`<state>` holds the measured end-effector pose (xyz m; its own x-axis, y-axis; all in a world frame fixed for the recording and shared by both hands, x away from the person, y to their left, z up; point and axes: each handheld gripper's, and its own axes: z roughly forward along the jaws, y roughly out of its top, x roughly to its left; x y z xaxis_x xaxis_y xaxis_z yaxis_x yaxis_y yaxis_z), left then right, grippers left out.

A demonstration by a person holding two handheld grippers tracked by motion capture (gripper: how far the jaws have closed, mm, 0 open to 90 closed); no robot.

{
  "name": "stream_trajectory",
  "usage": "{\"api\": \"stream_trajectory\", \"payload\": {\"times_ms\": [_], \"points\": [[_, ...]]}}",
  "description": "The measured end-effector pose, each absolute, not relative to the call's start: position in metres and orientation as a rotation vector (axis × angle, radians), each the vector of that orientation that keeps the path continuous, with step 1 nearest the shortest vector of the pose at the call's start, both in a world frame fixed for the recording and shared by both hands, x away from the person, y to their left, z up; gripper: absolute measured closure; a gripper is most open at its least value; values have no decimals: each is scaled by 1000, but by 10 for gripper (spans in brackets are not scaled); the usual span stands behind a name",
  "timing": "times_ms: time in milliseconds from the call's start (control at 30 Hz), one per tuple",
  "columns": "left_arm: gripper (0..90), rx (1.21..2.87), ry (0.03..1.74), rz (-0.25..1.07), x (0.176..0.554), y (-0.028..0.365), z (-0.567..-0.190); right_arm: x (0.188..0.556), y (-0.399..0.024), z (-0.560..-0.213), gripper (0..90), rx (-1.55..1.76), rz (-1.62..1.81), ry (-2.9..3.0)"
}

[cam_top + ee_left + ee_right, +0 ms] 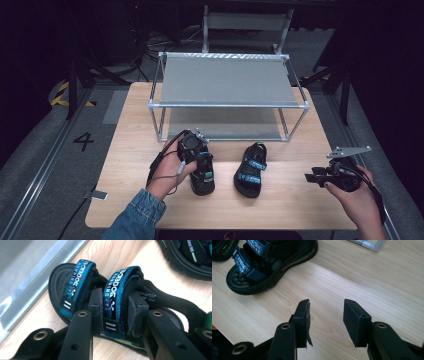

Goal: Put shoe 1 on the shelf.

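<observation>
On the wooden desk (pixel 135 150) two black sandals with blue straps lie side by side just in front of a metal shoe rack (pixel 227 80), which stands at twelve o'clock from them and blocks the far half of the desk. The left sandal (pixel 202 175) sits under the left gripper (pixel 192 147), which comes down on it from above, held by the person's left hand (pixel 170 172). In the left gripper view its fingers (pixel 96 305) straddle the sandal's middle strap (pixel 117 297), one pad on each side and pressed against the webbing, so they pinch that strap. The toe strap (pixel 77 282) rises just beyond at eleven o'clock, and the rack's silver rail (pixel 37 282) runs close by at nine o'clock. The right sandal (pixel 251 170) lies at three o'clock of the left one, near it but apart, untouched. The right gripper (pixel 312 177) hovers well off at three o'clock from that sandal, near the desk's right edge, with bare wood below. Its fingers (pixel 303 315) stand spread with nothing between them; in the right gripper view the right sandal lies at ten o'clock. A cable trails from the left gripper across the left wrist.
</observation>
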<state>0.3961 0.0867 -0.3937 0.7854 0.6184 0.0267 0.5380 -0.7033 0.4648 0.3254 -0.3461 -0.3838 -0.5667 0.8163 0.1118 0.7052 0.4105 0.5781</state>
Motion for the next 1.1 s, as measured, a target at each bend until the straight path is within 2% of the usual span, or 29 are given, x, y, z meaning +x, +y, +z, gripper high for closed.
{"api": "stream_trajectory", "payload": {"times_ms": [400,1100], "points": [[706,2564,817,219,389,87,-369,325,-347,-381,578,1354,886,2472],[706,2544,722,242,384,80,-289,324,-350,-374,564,1336,939,2461]]}}
